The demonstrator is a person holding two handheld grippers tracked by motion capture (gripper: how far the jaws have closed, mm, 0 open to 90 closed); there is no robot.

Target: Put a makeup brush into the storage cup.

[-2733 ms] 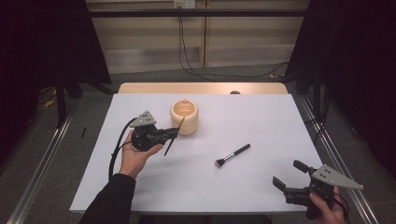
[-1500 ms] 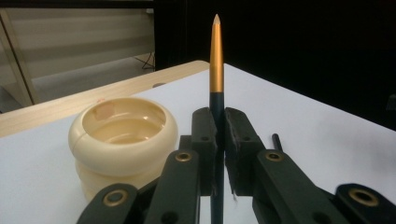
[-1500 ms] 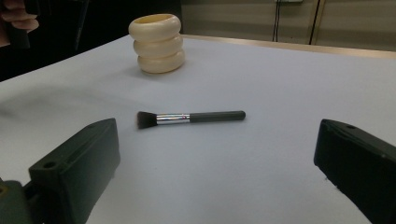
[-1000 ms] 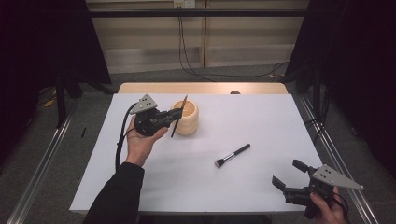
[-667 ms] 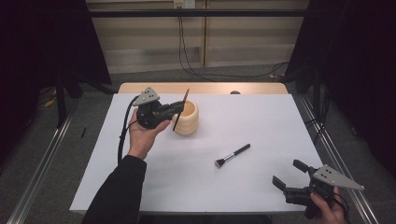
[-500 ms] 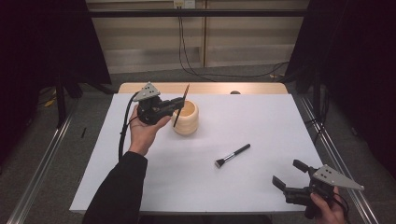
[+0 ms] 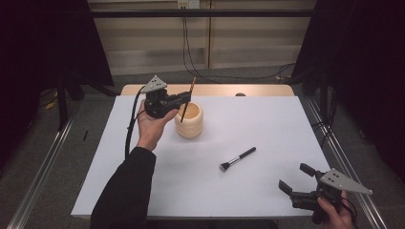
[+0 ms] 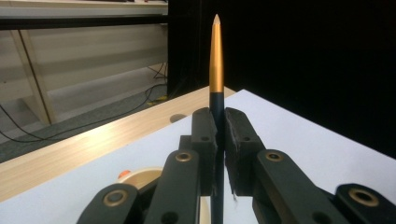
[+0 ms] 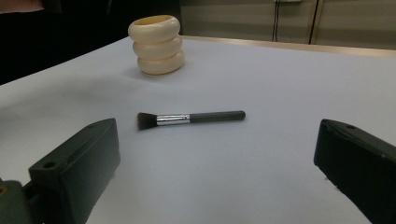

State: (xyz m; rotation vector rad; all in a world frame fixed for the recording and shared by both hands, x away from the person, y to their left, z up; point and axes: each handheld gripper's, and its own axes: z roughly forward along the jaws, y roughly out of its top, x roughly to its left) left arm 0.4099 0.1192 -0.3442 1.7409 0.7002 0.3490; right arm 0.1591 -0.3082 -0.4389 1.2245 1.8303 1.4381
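My left gripper [image 7: 185, 98] is shut on a thin dark stick with a gold upper end [image 7: 187, 99], held almost upright just above the left rim of a cream ribbed cup [image 7: 189, 121]. In the left gripper view the stick [image 8: 215, 60] rises between the closed pads [image 8: 206, 135], gold tip up. A black makeup brush with a silver ferrule [image 7: 237, 159] lies on the white table, right of the cup. My right gripper [image 7: 296, 179] rests open near the front right corner; its view shows the brush [image 9: 190, 118] ahead between its jaws and the cup [image 9: 156, 45] farther off.
The white table [image 7: 258, 124] has a wooden strip [image 7: 210, 89] along its far edge. Metal rails run along the floor on both sides. Cables hang down the wall behind the table.
My left gripper has carried the stick up and toward the far side, from beside the cup to over its left rim, turning it nearly upright. The right gripper and brush have stayed put.
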